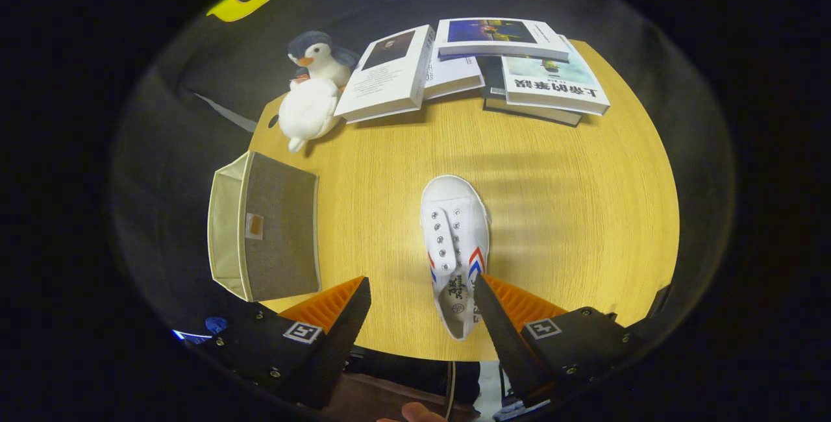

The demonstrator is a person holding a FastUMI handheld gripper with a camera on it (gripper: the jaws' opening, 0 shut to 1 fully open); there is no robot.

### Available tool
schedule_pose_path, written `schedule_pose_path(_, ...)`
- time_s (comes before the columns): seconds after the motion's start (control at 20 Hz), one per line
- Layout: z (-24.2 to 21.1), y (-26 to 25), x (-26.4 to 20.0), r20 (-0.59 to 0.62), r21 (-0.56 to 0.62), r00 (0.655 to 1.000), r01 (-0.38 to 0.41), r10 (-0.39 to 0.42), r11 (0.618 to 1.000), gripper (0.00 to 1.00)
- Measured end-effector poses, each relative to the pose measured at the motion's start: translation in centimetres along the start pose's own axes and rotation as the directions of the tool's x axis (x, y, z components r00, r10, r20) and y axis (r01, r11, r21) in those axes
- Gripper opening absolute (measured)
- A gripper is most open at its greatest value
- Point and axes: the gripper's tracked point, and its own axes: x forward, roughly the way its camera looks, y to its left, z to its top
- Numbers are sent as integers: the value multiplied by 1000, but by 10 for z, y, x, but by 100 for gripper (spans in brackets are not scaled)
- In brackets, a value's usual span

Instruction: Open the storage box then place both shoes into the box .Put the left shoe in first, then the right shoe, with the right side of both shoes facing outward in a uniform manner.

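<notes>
A white canvas shoe (454, 247) with red and blue stripes on its side lies on the wooden table (571, 214), toe pointing away from me. Its heel end sits between my fingers, close beside the right finger (496, 318). My gripper (422, 302) is open above the table's near edge and holds nothing. A grey fabric storage box (266, 234) with a cream lining lies on its side at the table's left edge, its opening turned to the left. From here I cannot see what is inside the box.
A white plush penguin (311, 91) sits at the far left corner of the table. Several books (487, 71) are spread and stacked along the far edge. A fingertip (415, 412) shows below the gripper.
</notes>
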Motion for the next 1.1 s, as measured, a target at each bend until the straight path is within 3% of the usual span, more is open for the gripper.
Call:
schedule_pose_path(0.35,-28,-48,32,-93,12,994,66,-65,998,97)
schedule_pose_path(0.4,-31,-51,38,-106,11,992,70,-69,997,87)
schedule_pose_path(0.5,-35,-55,47,-126,6,989,73,-72,997,87)
schedule_pose_path(0.95,-34,-72,90,-165,-130,972,145,-166,981,87)
schedule_pose_path(1.0,-35,-71,95,-172,-149,971,140,-165,979,86)
schedule_pose_path(1.1,-37,-70,103,-181,-170,968,144,-175,975,69)
